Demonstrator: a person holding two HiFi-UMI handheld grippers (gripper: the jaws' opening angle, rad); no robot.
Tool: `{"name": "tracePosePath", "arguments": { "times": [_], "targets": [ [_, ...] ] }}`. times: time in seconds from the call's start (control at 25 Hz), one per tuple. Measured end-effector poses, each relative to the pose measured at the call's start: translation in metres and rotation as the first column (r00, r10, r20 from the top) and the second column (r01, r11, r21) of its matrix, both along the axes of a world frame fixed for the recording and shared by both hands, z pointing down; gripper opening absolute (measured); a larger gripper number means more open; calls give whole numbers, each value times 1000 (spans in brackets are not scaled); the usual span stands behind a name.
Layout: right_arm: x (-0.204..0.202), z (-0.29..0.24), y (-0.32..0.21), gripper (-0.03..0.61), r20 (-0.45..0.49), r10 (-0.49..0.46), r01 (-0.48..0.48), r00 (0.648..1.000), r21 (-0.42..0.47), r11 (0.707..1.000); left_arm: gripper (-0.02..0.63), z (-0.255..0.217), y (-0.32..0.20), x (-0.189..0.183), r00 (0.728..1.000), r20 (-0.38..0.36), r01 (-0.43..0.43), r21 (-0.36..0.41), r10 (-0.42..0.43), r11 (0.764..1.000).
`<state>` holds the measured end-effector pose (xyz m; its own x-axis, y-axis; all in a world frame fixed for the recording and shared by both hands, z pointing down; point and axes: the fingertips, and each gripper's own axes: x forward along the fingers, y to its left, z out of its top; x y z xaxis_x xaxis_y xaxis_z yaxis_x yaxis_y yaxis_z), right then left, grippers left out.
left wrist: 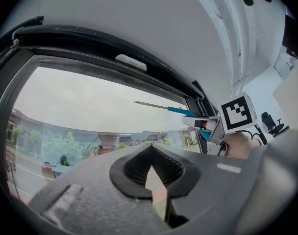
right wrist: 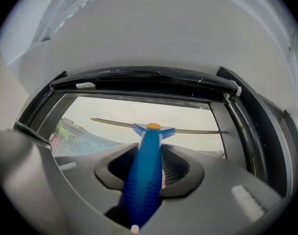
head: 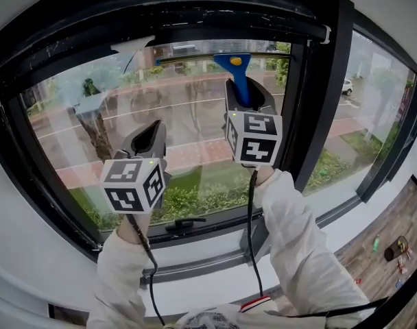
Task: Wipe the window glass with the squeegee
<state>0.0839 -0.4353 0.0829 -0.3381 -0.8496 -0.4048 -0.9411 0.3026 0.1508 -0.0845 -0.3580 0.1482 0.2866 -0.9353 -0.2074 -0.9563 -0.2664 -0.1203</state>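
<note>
The window glass (head: 195, 115) fills most of my head view, a wide pane with a street, trees and hedges beyond it. A heavy black frame (head: 318, 94) surrounds it, and its upright post stands just right of my right tool. Below the frame runs a pale sill (head: 195, 262).

Both my arms reach up in white sleeves (head: 298, 252), the right one higher than the left.

My right tool (head: 250, 100) is clenched on the blue handle of the squeegee (right wrist: 146, 165). In the right gripper view the handle runs straight up between the two jaws and ends in a head with a yellow dot. From there the thin blade (right wrist: 188, 130) spreads level to both sides, high on the pane, just under the top of the frame. I can't tell if the rubber is actually pressed on the glass.

My left tool (left wrist: 151, 173) sits lower and to the left, well apart from the squeegee. Its jaws are drawn together at the tips with nothing between them, pointing at the glass.

Each tool carries its marker cube: the right cube (head: 254, 137) and the left cube (head: 133, 184). A black cable (head: 252, 218) hangs from the right one.

A small black window latch (head: 184, 223) lies along the bottom rail between my arms.
</note>
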Motion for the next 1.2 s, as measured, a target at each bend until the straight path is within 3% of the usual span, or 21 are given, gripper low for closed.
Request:
{"name": "tracePosePath", "arguments": {
  "times": [0.68,1.2],
  "targets": [
    [0,66,4,147,-2,-8,8,1000,-82,997,0,38,1,12,1000,2,-19,-65,20,998],
    [-1,126,9,147,-16,-9,7,1000,-145,989,0,95,10,15,1000,-25,-9,-139,5,990]
  ]
}}
